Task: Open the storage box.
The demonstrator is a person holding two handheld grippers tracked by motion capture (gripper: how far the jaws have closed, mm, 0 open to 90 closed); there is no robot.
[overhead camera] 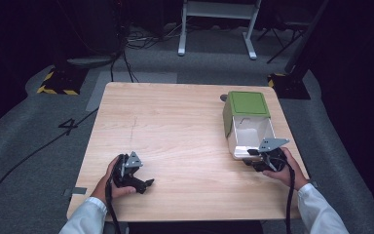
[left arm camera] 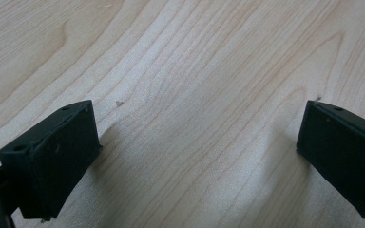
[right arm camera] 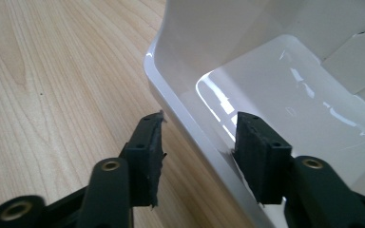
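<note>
risk: box (overhead camera: 249,130) at the table's (overhead camera: 175,136) right edge may tip or slide off | cause: our right claw (right arm camera: 199,142) straddles its near wall, pads slack, no grip | left claw (left arm camera: 195,156) wide open, empty, well left of box

White open-topped box (overhead camera: 250,138), green lid (overhead camera: 247,104) hinged back, at the wooden table's (overhead camera: 175,136) right edge.

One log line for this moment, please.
left tongs: open, on table | right tongs: astride box wall, open | box: lid up
</note>
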